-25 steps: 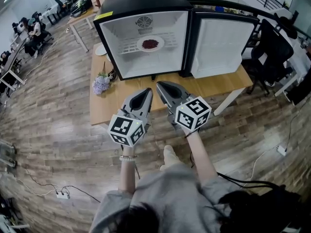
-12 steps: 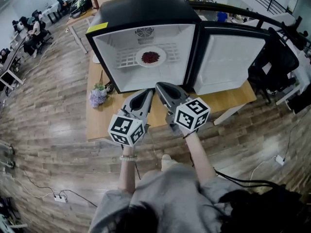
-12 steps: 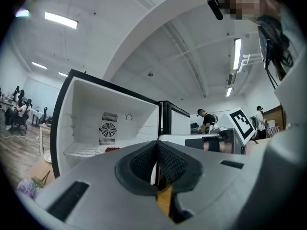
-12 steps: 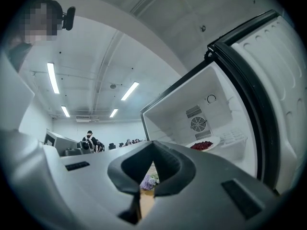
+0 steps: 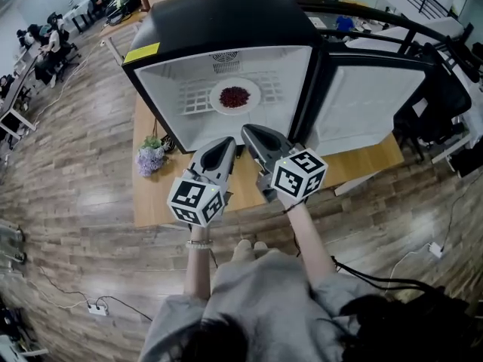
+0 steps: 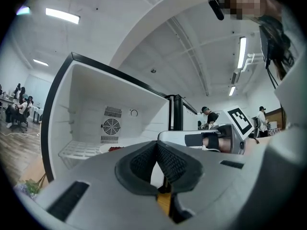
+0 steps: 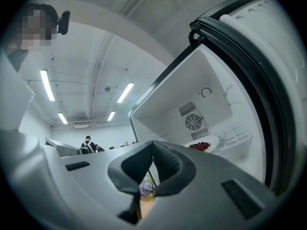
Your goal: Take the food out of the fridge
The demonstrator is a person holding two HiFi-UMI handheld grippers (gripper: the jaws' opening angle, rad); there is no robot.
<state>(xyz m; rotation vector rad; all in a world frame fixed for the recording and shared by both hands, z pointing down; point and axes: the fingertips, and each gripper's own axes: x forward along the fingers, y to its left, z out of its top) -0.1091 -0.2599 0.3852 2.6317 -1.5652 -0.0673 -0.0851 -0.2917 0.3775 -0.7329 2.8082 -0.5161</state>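
A black mini fridge stands open on a wooden table, its door swung to the right. On the white wire shelf inside lies a white plate of red food. The plate of red food also shows in the right gripper view. My left gripper and right gripper hover side by side just in front of the fridge opening, below the shelf. Both point level at the fridge, both are shut and hold nothing. The left gripper view shows the fridge's back wall with a round fan grille.
A bunch of pale purple flowers lies on the wooden table left of the fridge. An office chair stands at the right behind the door. People sit at desks at the far left. Cables and a power strip lie on the floor.
The fridge looms larger and nearer in the head view: both grippers have moved forward toward its opening, side by side. Their jaws stayed shut.
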